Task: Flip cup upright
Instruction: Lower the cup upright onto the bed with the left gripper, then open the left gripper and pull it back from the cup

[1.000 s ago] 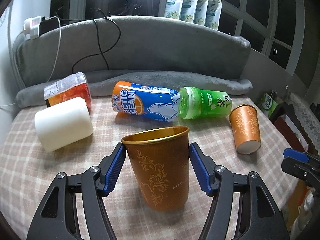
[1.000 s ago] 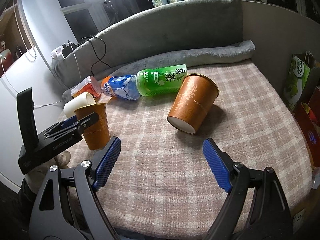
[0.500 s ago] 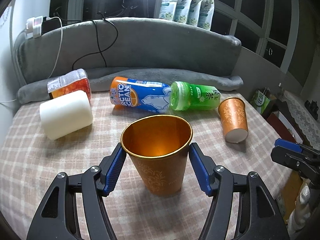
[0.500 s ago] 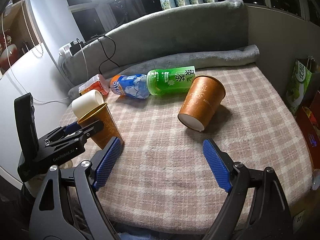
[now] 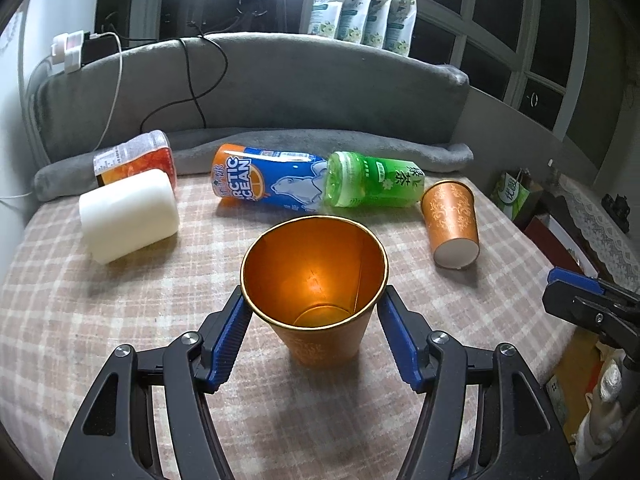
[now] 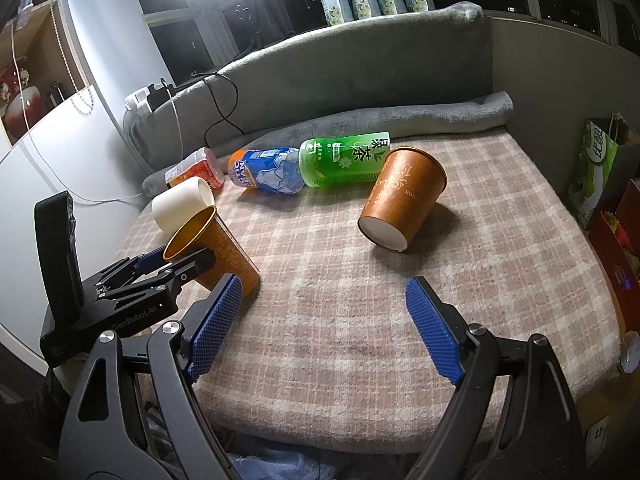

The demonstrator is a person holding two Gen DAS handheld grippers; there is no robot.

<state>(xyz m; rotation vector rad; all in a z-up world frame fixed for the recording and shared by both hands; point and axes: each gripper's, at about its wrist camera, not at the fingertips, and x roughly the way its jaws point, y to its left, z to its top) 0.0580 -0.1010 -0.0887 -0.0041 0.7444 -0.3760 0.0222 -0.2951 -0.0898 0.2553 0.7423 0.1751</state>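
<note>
My left gripper (image 5: 314, 334) is shut on an orange patterned paper cup (image 5: 320, 336), mouth up and tipped toward the camera, its base on or near the plaid blanket. In the right wrist view this cup (image 6: 228, 252) leans left between the left gripper's fingers (image 6: 176, 264). A second orange cup (image 5: 452, 220) lies tipped over at the right, its white base facing me; it also shows in the right wrist view (image 6: 400, 202). My right gripper (image 6: 320, 328) is open and empty, low near the bed's front edge, well short of that cup.
A blue Arctic Ocean bottle (image 5: 268, 182), a green tea bottle (image 5: 376, 180), a white roll (image 5: 128, 214) and an orange-labelled jar (image 5: 134, 158) lie along the back. A grey rolled blanket (image 5: 320, 142) and headboard stand behind. Boxes and bags (image 6: 596, 168) stand off the right side.
The left gripper has tilted the held cup back toward its camera, so the cup's inside now shows. The right gripper has drawn back slightly and stayed open.
</note>
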